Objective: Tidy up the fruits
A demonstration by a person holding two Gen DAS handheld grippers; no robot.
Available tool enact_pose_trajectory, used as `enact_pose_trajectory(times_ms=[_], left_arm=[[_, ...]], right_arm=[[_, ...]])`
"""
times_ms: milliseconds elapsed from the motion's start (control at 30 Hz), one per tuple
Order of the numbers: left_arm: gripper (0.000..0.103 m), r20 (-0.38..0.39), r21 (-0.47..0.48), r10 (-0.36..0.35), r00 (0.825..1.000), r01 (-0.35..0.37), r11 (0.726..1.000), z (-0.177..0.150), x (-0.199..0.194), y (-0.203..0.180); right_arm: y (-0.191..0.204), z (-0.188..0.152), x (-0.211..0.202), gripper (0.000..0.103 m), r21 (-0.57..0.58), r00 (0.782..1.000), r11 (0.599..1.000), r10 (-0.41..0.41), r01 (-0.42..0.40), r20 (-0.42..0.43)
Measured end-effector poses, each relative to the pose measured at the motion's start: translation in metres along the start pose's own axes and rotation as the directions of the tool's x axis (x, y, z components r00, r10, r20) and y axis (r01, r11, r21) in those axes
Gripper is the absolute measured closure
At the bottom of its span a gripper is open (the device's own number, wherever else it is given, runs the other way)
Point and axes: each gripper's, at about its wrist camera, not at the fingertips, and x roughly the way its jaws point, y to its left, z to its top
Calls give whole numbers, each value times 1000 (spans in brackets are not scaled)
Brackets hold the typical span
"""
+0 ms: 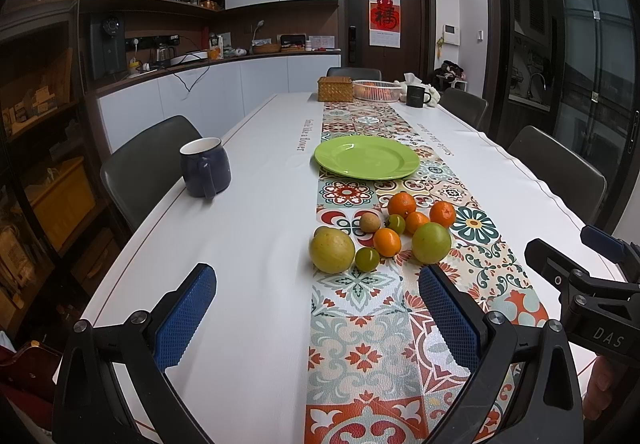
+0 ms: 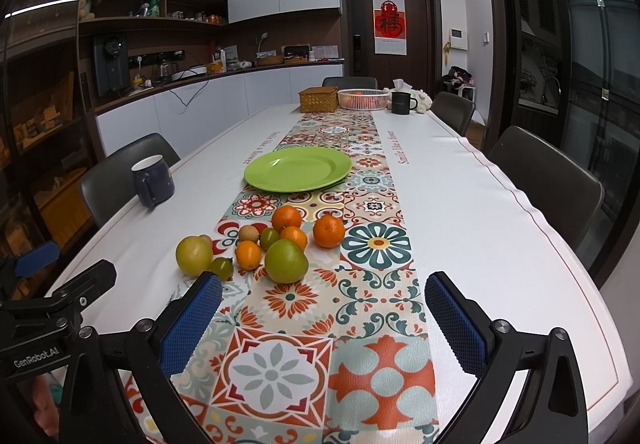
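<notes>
A cluster of fruit lies on the patterned table runner (image 1: 360, 356): several oranges (image 1: 402, 204), a large yellow-green fruit (image 1: 332, 250), a big green fruit (image 1: 431, 243), small green ones (image 1: 367, 259) and a small brown one (image 1: 369, 222). Beyond them sits an empty green plate (image 1: 367, 157). My left gripper (image 1: 318, 310) hovers open just short of the cluster. The right wrist view shows the same oranges (image 2: 328, 231), green fruit (image 2: 286, 261) and plate (image 2: 298, 169), with my right gripper (image 2: 324, 318) open, nothing between its fingers. Each gripper shows at the other view's edge.
A dark blue mug (image 1: 205, 167) stands at the left table edge. At the far end are a woven box (image 1: 335, 89), a white basket (image 1: 376, 90) and a black mug (image 1: 417, 96). Dark chairs (image 1: 148, 164) line both sides of the white table (image 1: 248, 244).
</notes>
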Motion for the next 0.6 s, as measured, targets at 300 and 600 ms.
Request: enact_pose_trajectory(times_ms=[300, 600], left_arm=[[0, 1, -1, 1, 1000, -1, 1000, 0, 0, 0], [0, -2, -2, 0, 1000, 0, 1000, -1, 0, 0]], right_arm=[[0, 0, 0, 1, 0, 1000, 1000, -1, 1, 0], [3, -3, 2, 1, -7, 1000, 1000, 5, -5, -10]])
